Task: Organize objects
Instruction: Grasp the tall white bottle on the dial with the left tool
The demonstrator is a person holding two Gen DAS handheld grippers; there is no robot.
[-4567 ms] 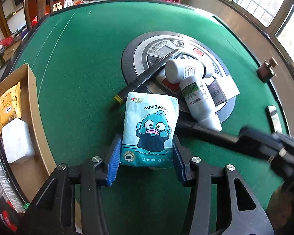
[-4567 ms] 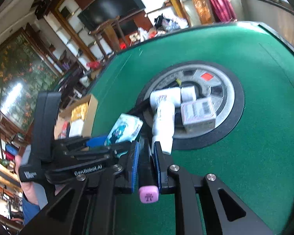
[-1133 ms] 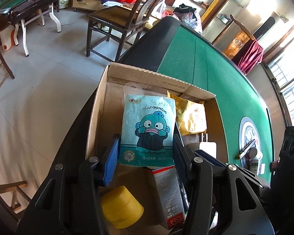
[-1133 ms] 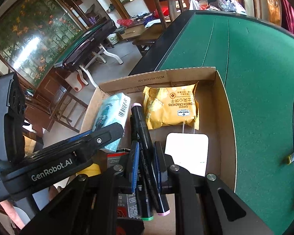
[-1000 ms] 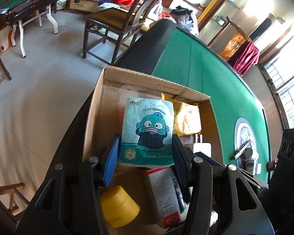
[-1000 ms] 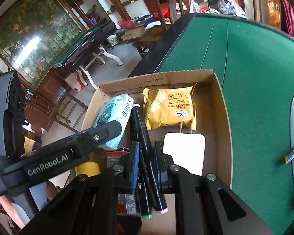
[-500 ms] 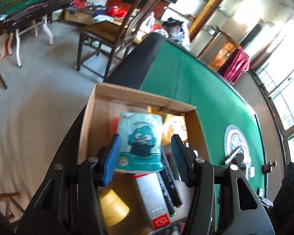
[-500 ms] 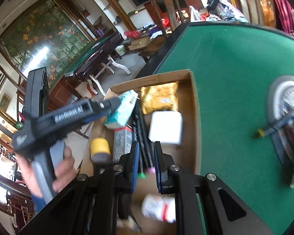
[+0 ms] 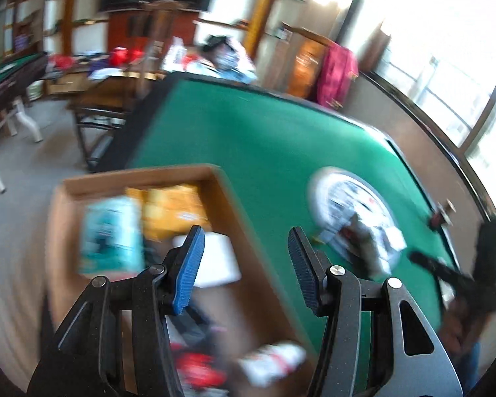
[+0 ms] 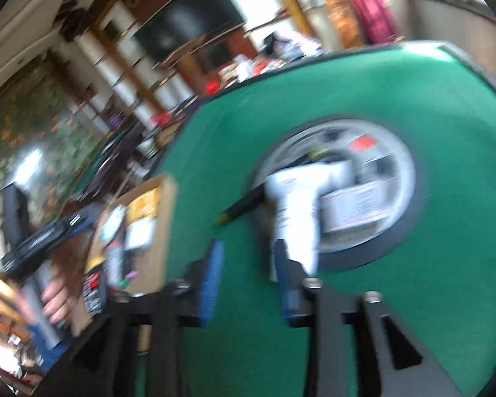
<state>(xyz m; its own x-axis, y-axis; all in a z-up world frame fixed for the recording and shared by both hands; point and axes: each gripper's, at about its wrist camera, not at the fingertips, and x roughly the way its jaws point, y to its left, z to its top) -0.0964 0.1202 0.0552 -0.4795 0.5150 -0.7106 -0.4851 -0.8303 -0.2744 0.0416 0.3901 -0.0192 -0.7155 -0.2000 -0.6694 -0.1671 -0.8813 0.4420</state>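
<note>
Green felt table (image 9: 254,152) with a cardboard box (image 9: 238,218) at its left edge, frames blurred.
Left gripper (image 9: 243,261) hangs empty, fingers apart, over the box holding the teal tissue pack (image 9: 110,235). Right gripper (image 10: 246,281), jaws just opened with nothing between, faces the white bottle (image 10: 297,205) on the round centre panel (image 10: 403,178).

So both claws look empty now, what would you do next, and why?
Probably bring the right gripper forward to the white bottle lying at the edge of the round panel. Its jaws have just been opening and nothing is between them, while the bottle lies just ahead. The tissue pack is already in the cardboard box, so the table's things remain.
</note>
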